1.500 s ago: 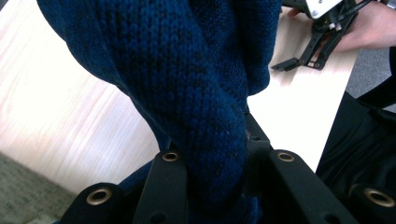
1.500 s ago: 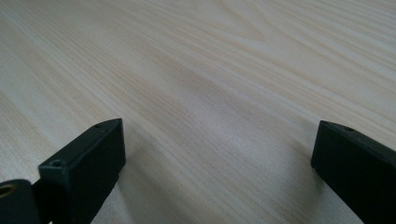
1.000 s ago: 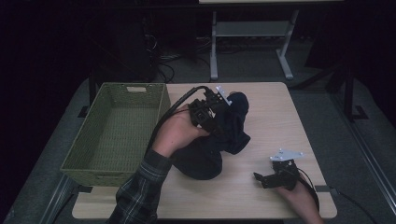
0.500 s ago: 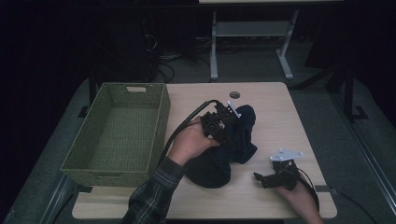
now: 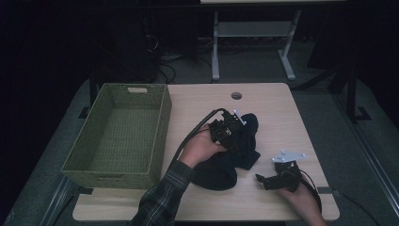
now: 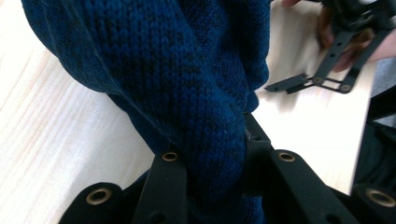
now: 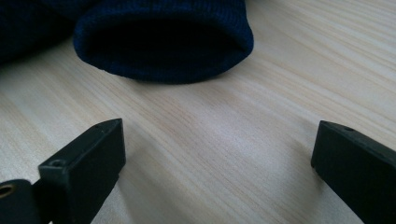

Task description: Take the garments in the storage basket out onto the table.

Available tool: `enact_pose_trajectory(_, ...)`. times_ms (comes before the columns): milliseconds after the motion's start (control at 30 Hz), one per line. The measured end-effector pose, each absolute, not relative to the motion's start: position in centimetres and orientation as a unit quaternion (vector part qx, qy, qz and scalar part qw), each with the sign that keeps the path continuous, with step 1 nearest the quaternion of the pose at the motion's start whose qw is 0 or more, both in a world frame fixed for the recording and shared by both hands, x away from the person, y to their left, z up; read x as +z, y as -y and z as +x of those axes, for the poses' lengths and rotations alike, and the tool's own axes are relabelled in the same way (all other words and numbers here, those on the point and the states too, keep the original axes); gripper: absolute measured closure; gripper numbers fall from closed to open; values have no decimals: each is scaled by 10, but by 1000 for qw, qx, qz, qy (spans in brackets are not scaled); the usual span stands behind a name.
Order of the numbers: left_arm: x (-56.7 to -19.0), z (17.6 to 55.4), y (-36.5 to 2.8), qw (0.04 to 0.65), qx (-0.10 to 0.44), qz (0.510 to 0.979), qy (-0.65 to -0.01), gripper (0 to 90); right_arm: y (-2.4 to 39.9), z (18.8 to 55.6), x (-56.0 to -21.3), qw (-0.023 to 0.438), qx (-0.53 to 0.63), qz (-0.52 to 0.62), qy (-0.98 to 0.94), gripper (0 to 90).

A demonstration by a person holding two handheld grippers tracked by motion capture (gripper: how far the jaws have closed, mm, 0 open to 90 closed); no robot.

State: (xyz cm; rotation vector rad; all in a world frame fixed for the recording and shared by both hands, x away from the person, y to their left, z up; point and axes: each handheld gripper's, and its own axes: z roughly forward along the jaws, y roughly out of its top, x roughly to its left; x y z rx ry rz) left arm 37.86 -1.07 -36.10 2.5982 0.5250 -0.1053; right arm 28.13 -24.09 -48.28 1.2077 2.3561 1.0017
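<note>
The left tool [image 5: 229, 133] has its jaws clamped on a fold of the dark blue sweater [image 5: 235, 150] (a thick knit), which lies bunched near the middle of the counter [image 5: 273, 106]. The right tool [image 5: 266, 180] rests low beside it, jaws spread wide, holding nothing. A green basket [image 5: 117, 136] stands at the left.
</note>
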Motion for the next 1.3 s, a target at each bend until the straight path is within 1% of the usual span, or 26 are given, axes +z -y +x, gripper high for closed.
enact_pose_trajectory(167, -371, 383, 10, 245, -32, 949, -195, 733, 241, 281, -483, 154, 349, 422, -822, 26)
enact_pose_trajectory(367, -383, 390, 8, 235, -6, 952, -197, 690, 241, 281, -483, 153, 349, 423, -822, 26)
enact_pose_trajectory(667, -402, 400, 2, 232, -1, 949, -215, 662, 241, 281, -483, 153, 349, 424, -822, 26)
enact_pose_trajectory(933, -417, 406, -1, 225, 8, 947, -229, 603, 241, 281, -483, 153, 349, 423, -822, 26)
enact_pose_trajectory(1100, -424, 408, -3, 226, 9, 945, -237, 535, 241, 281, -483, 153, 349, 423, -822, 26)
enact_pose_trajectory(1167, -424, 408, -3, 225, 17, 945, -235, 492, 241, 281, -483, 153, 349, 423, -822, 26)
enact_pose_trajectory(1200, -423, 408, -4, 224, 22, 945, -236, 449, 241, 281, -483, 153, 349, 423, -822, 26)
enact_pose_trajectory(1300, -419, 408, -7, 232, 32, 942, -240, 372, 241, 281, -483, 153, 349, 424, -822, 26)
